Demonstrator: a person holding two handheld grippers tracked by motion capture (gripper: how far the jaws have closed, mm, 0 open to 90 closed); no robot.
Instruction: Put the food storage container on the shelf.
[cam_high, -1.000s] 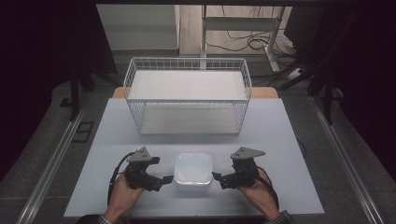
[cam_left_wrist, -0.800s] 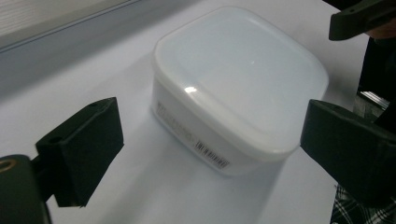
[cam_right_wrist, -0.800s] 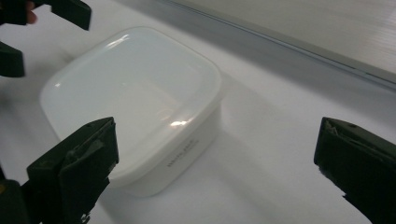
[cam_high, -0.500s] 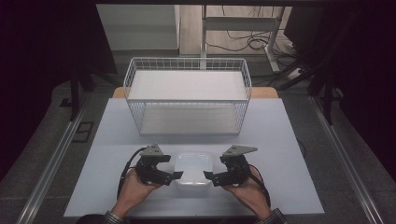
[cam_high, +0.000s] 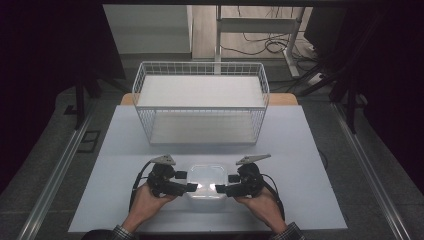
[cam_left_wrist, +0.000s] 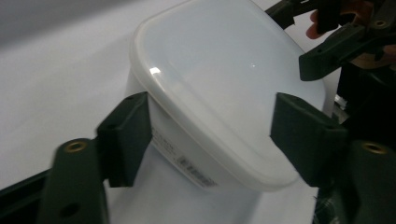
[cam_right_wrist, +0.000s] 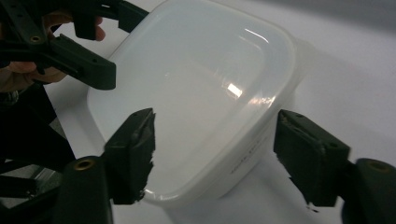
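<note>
Ahead, a wire basket (cam_high: 200, 105) stands on the pale table (cam_high: 310, 165)

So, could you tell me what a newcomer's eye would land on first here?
The translucent lidded container at the table's near edge, flanked by the left gripper and right gripper, whose jaws have just been closing around its corners. Behind it stands a white wire basket, mid-table.

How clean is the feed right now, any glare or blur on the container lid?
High view: room edges are dark, the table evenly lit, and the container is small and washed out between the left claw and right claw. Left gripper view: small glints on the lid, near jaws soft. Right gripper view: a brighter glare streak on the lid; jaws blurred too.
</note>
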